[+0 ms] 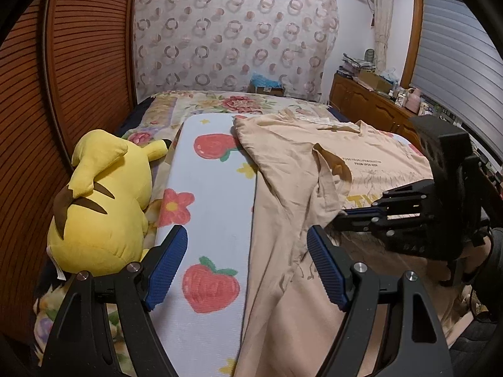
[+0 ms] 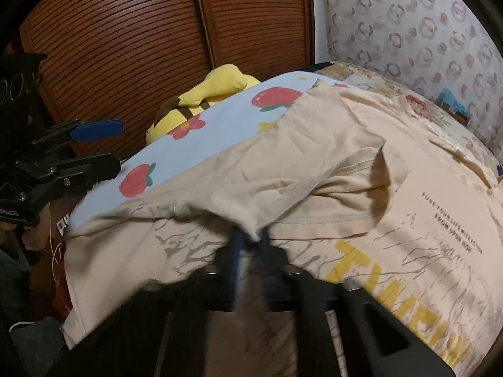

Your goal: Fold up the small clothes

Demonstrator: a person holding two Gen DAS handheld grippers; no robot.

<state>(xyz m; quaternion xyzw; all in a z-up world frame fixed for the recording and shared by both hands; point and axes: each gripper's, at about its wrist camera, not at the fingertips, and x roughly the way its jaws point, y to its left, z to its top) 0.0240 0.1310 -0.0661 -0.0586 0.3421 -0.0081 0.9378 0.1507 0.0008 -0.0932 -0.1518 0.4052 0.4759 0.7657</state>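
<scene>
A beige T-shirt with yellow letters and small black print lies spread on a light blue fruit-print mat; its left side is folded over toward the middle. My left gripper is open and empty, low over the shirt's left edge and the mat. My right gripper is nearly shut, pinching the tip of the folded sleeve of the T-shirt. The right gripper also shows in the left wrist view, at the shirt's right side. The left gripper shows open in the right wrist view.
A yellow plush toy lies left of the mat against a brown slatted wardrobe. The mat rests on a floral bedspread. A wooden cabinet with clutter stands at the far right, under a window blind.
</scene>
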